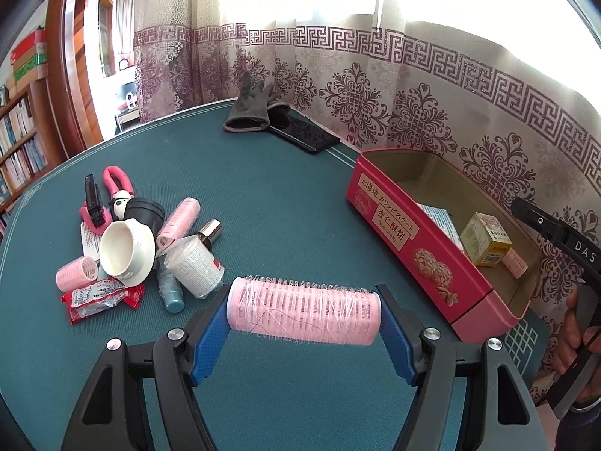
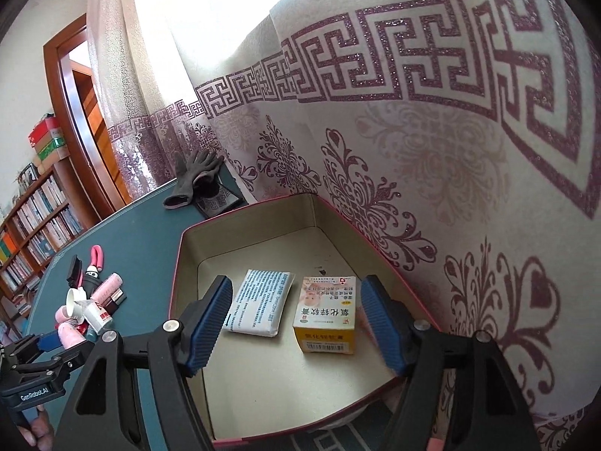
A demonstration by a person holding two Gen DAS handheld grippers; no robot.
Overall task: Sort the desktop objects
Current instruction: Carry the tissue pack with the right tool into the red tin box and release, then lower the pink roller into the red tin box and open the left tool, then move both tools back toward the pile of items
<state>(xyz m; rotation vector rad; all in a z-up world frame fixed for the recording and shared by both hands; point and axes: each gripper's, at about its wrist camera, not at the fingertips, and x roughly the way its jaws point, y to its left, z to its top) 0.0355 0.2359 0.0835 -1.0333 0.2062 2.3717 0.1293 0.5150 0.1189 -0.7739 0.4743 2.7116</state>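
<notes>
Pink hair roller (image 1: 304, 310) between my blue pads (image 1: 210, 332). Pink-red box (image 1: 409, 248) right of it, cream inside. Teal table mat (image 1: 270, 203); purple-patterned white curtain (image 1: 432, 86) beyond.

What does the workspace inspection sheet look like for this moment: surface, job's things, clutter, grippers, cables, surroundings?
Surface: teal table mat.
Job's things: pink box open, holding a yellow carton, a white packet and a small pink roller; unsorted pile of rollers, cup and bottles on the mat.
Clutter: grey glove on a dark flat case at the far edge.
Grippers: left gripper shut on a pink hair roller; right gripper open above the box, nothing between its jaws.
Cables: nothing seen.
Surroundings: patterned curtain, bookshelf, wooden door frame.
</notes>
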